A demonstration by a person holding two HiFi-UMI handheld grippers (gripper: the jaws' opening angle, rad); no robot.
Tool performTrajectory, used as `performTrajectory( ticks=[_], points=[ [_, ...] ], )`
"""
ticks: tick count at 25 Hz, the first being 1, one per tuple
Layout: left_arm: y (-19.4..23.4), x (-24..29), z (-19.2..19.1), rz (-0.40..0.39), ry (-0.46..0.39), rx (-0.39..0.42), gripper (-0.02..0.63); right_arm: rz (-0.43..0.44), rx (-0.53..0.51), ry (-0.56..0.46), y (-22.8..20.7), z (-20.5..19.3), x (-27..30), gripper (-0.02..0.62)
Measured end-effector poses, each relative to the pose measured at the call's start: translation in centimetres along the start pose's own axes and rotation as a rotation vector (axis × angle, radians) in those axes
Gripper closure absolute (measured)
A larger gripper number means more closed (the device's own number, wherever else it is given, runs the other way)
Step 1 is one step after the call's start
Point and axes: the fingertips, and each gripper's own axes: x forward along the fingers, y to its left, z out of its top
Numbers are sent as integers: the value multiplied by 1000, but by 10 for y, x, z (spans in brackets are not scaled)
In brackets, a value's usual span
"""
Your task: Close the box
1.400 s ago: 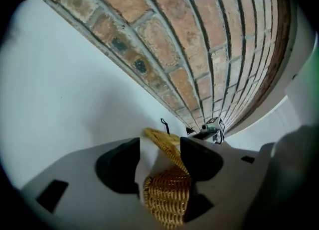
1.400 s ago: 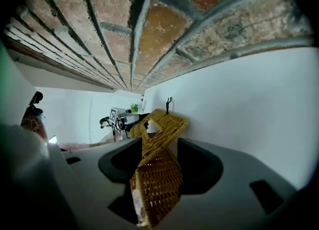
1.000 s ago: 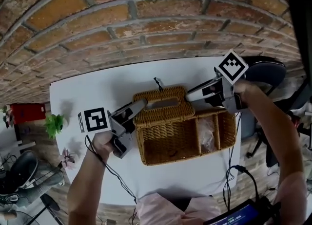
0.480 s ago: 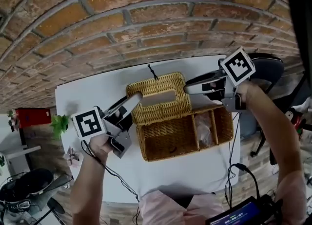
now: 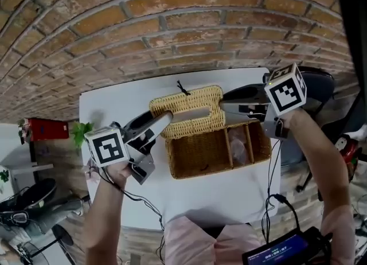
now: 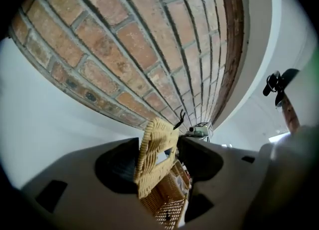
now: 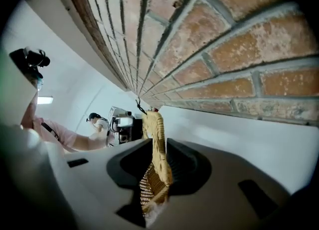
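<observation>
A wicker box (image 5: 200, 156) stands open on the white table (image 5: 114, 109), its hinged wicker lid (image 5: 186, 109) raised at the far side. My left gripper (image 5: 163, 119) is at the lid's left edge. In the left gripper view the lid (image 6: 154, 154) leans between the wide jaws of that gripper (image 6: 159, 162), with a gap on one side. My right gripper (image 5: 225, 104) is at the lid's right edge. Its jaws have just been closing, and in the right gripper view they (image 7: 158, 162) pinch the thin lid edge (image 7: 157, 144).
A brick wall (image 5: 189, 17) rises right behind the table. The box's right compartment holds a clear wrapped item (image 5: 238, 146). A small green plant (image 5: 80, 133) and a black chair (image 5: 321, 83) flank the table. Cables hang over the near edge. A person (image 7: 94, 124) stands by equipment far off.
Both grippers have risen and the lid has swung up with them from lying back to standing steeply. The right jaws have narrowed onto the lid edge.
</observation>
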Motion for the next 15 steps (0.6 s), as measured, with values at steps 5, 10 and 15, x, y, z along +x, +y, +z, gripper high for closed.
performTrajectory(
  ticks=[5,10,15],
  points=[
    [-23,-15,-8,-14,6,128,334,-68,-176,-107,26,8,-11,526],
    [-37,-29,-20,-21,-25,146,316,-89,-317,-173,54,9,-22,534],
    [-36,-42,-31,18,-54,149,296,-108,-387,-175,63,-2,-19,577]
  ],
)
